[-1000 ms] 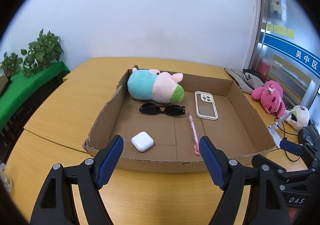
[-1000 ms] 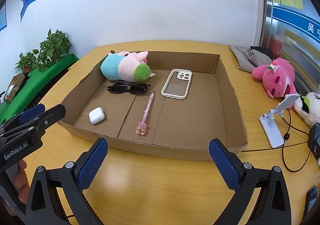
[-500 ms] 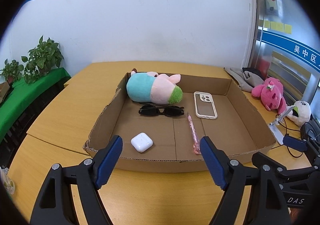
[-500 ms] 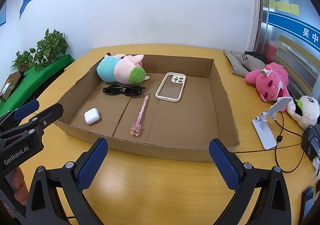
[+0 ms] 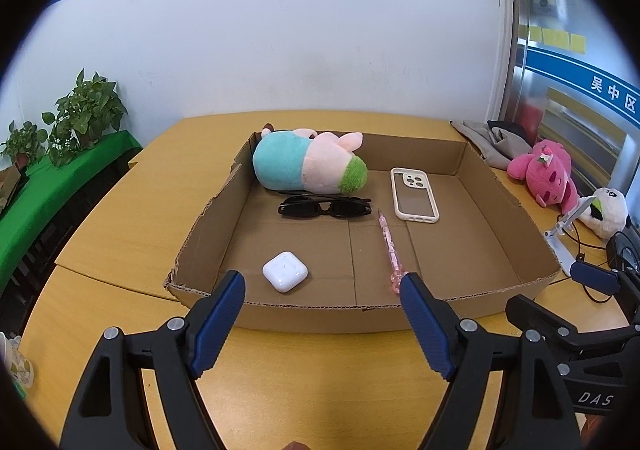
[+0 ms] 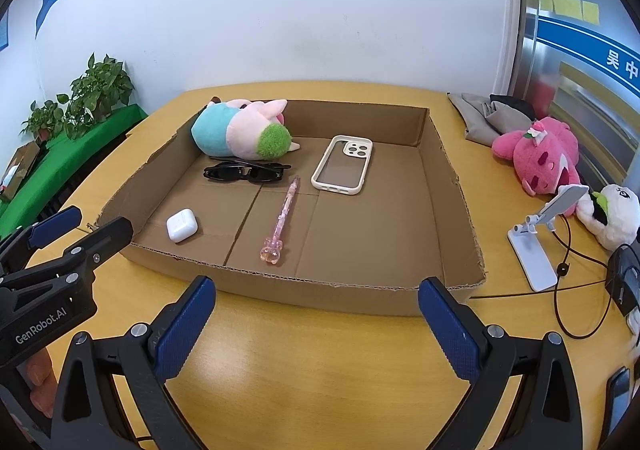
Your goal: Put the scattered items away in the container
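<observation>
The left gripper has its jaws spread wide with nothing between them; it hangs over the wooden worktop, just in front of the near wall of the cardboard box. The right gripper is the same: jaws released, empty, over the worktop before the box's near wall.

Inside the box, nearest to the jaws, lies a white earbud case, and to the right of it a pink pen with its clear pink end toward the near wall. Further back are black sunglasses, and beside them a phone case lying flat. A plush toy in blue, pink and green rests in the far left corner.

Outside the box, on the right side of the worktop, are a pink plush, a white plush, a white phone stand and some grey cloth.
</observation>
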